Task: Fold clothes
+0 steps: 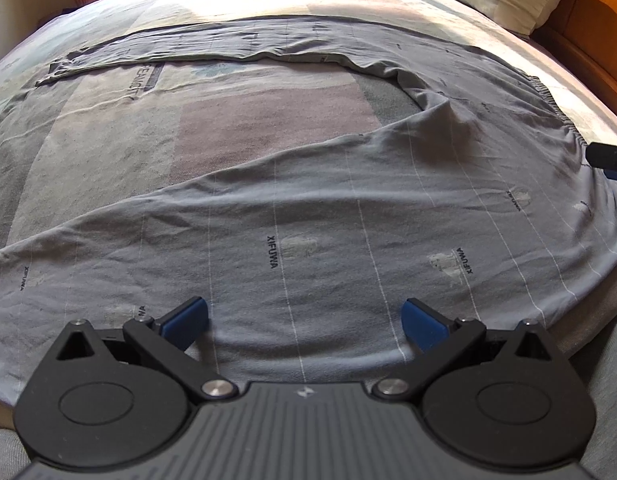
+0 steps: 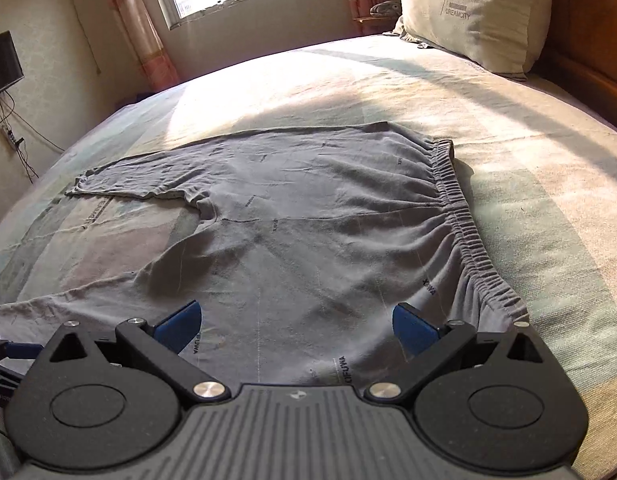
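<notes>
Grey trousers spread flat on the bed, both claws wide and empty.

The bed (image 2: 508, 128) carries the grey trousers (image 2: 308, 216), legs splayed left, waistband (image 2: 464, 224) right; a pillow (image 2: 476, 12) leans at the head. Left claw (image 1: 306, 322) hovers wide over the near leg, right claw (image 2: 296, 326) wide above the seat.

the near hem of the grey trousers (image 1: 308, 240) is covered by the left gripper (image 1: 304, 320) body, and the near leg is cut off at the left edge. the right gripper (image 1: 608, 160) is seen there only as a dark tip at the frame's right edge. in the right wrist view the pillow (image 2: 476, 12) is cropped at the top, and the small grey thing (image 2: 384, 9) on the shelf by the curtain is too small to be identified.
</notes>
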